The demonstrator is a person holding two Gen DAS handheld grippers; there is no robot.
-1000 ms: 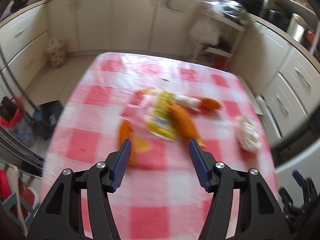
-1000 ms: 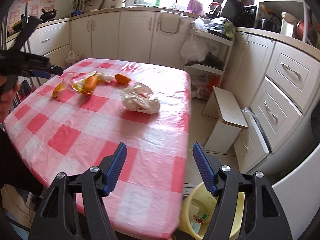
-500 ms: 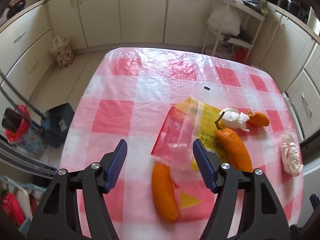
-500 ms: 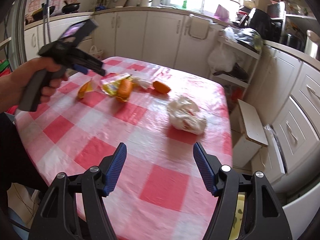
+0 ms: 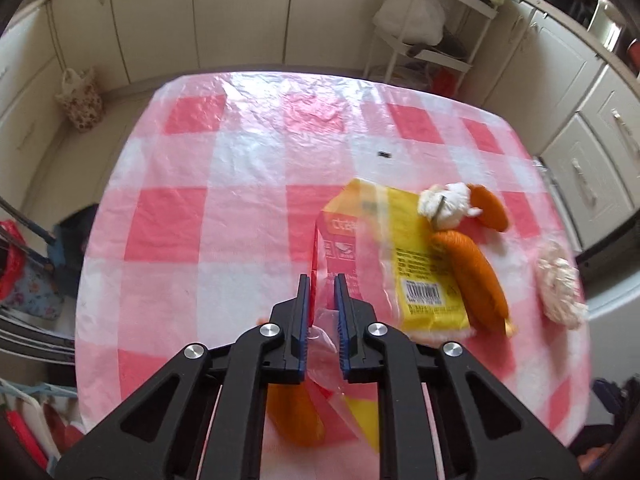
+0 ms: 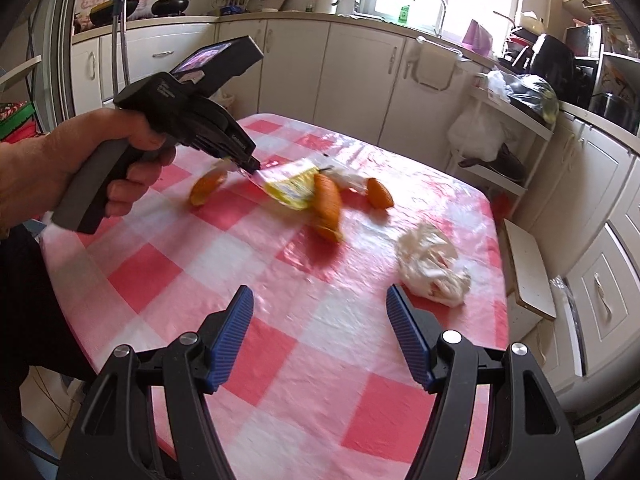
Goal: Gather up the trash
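Observation:
A yellow and red plastic wrapper (image 5: 404, 264) lies on the pink checked table (image 5: 208, 216). My left gripper (image 5: 320, 280) is shut on the wrapper's clear near edge. Orange peels lie around it: one (image 5: 476, 276) on the wrapper, one (image 5: 490, 212) beyond a white tissue wad (image 5: 444, 204), and one (image 5: 294, 412) under my fingers. A crumpled white bag (image 5: 560, 284) lies at the right edge. The right wrist view shows a hand (image 6: 60, 168) holding the left gripper (image 6: 250, 166) on the wrapper (image 6: 292, 184). My right gripper (image 6: 319, 294) is open over the table, left of the crumpled bag (image 6: 432, 272).
White kitchen cabinets (image 6: 360, 76) ring the table. A wire rack (image 6: 500, 140) with bags and a low white step stool (image 6: 528, 272) stand to the table's right. A flowered bag (image 5: 80, 100) sits on the floor at the far left.
My left gripper came down over the wrapper and closed on its near edge. My right gripper moved further over the table, open throughout.

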